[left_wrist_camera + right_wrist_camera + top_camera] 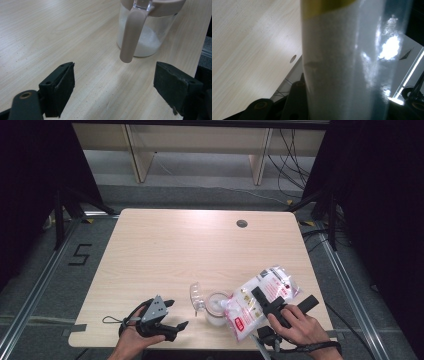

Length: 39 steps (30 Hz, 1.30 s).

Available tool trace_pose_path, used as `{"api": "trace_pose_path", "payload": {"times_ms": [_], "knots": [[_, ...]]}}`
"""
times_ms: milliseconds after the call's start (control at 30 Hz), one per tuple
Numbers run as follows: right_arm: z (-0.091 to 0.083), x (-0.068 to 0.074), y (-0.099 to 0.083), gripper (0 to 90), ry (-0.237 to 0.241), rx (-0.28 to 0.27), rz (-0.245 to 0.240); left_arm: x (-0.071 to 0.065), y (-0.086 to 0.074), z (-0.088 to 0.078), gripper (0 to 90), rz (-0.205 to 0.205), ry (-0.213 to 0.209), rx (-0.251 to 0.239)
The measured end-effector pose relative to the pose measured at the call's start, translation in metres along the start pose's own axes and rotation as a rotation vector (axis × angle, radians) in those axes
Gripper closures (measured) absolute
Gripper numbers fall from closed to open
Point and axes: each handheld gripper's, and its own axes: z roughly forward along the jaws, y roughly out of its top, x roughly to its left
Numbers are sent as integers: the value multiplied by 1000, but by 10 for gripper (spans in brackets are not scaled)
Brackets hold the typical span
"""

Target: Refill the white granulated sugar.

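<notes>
While I've got both hands parked near the front edge of the table, everything sits around the clear jar, so I'll use that as my anchor. Off to the jar's left, my left gripper rests low by the front edge with its jaws spread wide and nothing between them; in the left gripper view the jar stands upright just ahead of those jaws, white powder in the bottom, beige handle facing me. The jar's clear flip lid is swung open on its left side. Right of the jar, my right gripper is clamped on a plastic bag of white powder, tilted so its lower end sits at the jar's mouth. Can't tell if anything is actually pouring.
</notes>
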Motion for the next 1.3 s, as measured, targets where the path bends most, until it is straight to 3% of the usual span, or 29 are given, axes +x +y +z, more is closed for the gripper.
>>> {"api": "trace_pose_path", "payload": {"times_ms": [133,300,367,400,567,667,933,967,1300], "knots": [[-1,2,-1,726,4,6,30,1,1,-1,171,4,3,4],[-1,1,-1,727,3,1,17,0,1,-1,170,4,4,6],[0,2,0,727,2,2,29,2,1,-1,170,30,-2,1],[0,2,0,727,-2,1,28,0,0,-1,171,-1,1,6],[0,2,0,728,3,3,26,1,1,-1,170,16,5,6],[0,1,-1,729,1,-2,20,0,0,-1,171,0,3,6],[0,5,-3,730,5,-2,32,1,1,-1,171,17,2,6],[0,5,-3,730,4,-1,38,0,0,-1,171,0,2,4],[0,5,-5,732,0,-3,47,0,0,0,170,1,6,7]]}}
